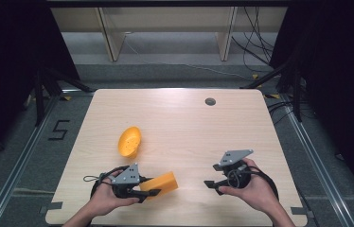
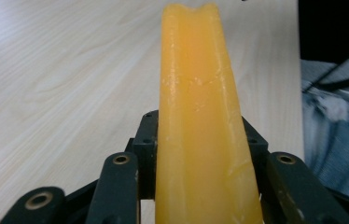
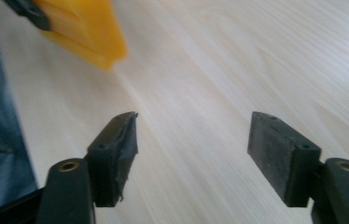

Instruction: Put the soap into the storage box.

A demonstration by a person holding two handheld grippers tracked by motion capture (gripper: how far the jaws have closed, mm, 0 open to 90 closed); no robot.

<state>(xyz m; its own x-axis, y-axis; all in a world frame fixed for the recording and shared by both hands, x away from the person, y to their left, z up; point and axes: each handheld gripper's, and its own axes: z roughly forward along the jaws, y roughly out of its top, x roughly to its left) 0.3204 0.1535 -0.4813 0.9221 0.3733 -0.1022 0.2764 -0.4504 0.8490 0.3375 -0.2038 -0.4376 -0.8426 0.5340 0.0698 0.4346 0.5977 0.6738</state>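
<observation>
Since the work shown is handling the orange block:
Left claw: clenched on the orange block, held at the near edge of the counter.
Right claw: released, jaws wide apart, nothing between them.
Done: block judged grasped.
Left: placing, perhaps by the orange bowl.
Hidden: whether the block is lifted cannot be told.

Left gripper clamped, jaws pointing right — right gripper jaws wide apart, pointing left.
</observation>
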